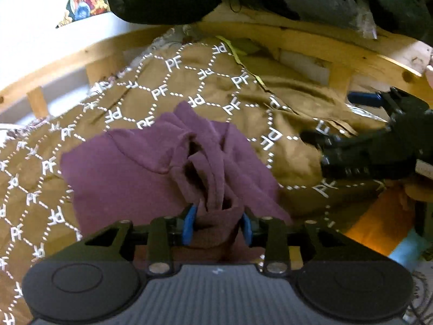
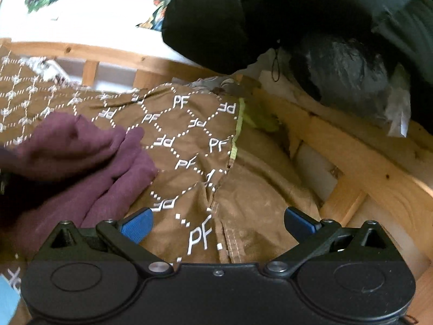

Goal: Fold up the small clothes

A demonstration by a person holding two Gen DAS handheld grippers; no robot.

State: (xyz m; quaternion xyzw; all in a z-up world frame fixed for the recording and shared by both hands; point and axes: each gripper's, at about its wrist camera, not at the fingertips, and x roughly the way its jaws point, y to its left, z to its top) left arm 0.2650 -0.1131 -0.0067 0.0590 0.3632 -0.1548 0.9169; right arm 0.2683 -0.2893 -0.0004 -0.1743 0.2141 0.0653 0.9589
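Left wrist view: the left hand-held gripper (image 1: 217,223) has a bunched fold of the purple garment (image 1: 151,168) between its blue pads, seemingly gripping it, probably to carry that edge over. The rest lies ahead on the brown PF-patterned cover (image 1: 189,81). The right hand-held gripper (image 1: 315,149) hovers off to the right.

Right wrist view: the right hand-held gripper (image 2: 217,223) is spread wide, grasping nothing; the purple garment (image 2: 89,162) lies to its left. No containers here.
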